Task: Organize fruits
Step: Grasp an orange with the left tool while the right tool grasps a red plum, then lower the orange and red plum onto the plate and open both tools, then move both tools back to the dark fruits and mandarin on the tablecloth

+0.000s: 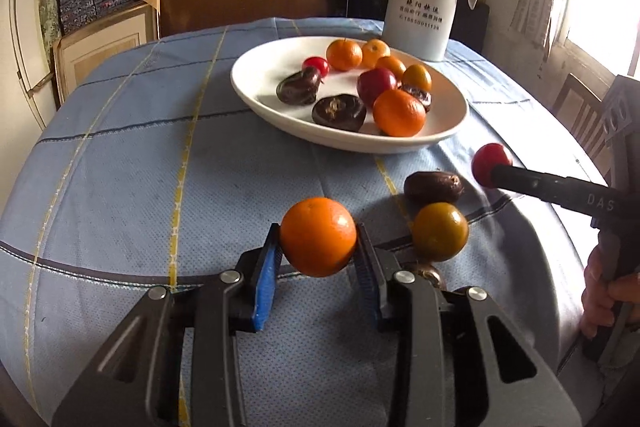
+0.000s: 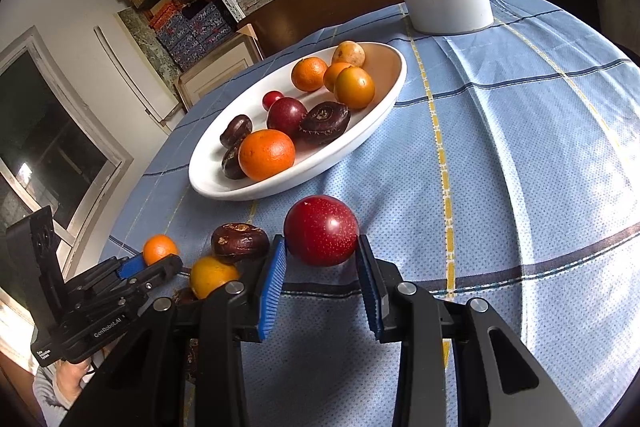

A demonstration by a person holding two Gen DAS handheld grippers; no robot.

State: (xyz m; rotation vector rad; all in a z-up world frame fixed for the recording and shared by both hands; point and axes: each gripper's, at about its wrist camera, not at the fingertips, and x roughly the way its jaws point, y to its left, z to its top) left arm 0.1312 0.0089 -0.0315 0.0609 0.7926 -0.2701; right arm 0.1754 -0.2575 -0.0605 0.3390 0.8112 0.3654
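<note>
My left gripper (image 1: pixel 318 247) is shut on an orange (image 1: pixel 318 237), its blue pads pressing both sides, just above the blue checked cloth. My right gripper (image 2: pixel 322 251) is shut on a red plum (image 2: pixel 322 231); in the left wrist view that plum (image 1: pixel 490 161) hangs at the right. A white oval plate (image 1: pixel 248 83) behind holds several oranges, red plums and dark brown fruits. Loose on the cloth lie a dark brown fruit (image 1: pixel 434 187) and a greenish-orange mandarin (image 1: pixel 440 231). Another brown fruit (image 1: pixel 430 273) is half hidden behind my left gripper's right finger.
A white thermos jug (image 1: pixel 420 3) stands behind the plate at the table's far edge. A wooden chair (image 1: pixel 580 107) is at the right, past the table. Shelves with boxes fill the back wall. A person's hand (image 1: pixel 604 291) holds the right gripper's handle.
</note>
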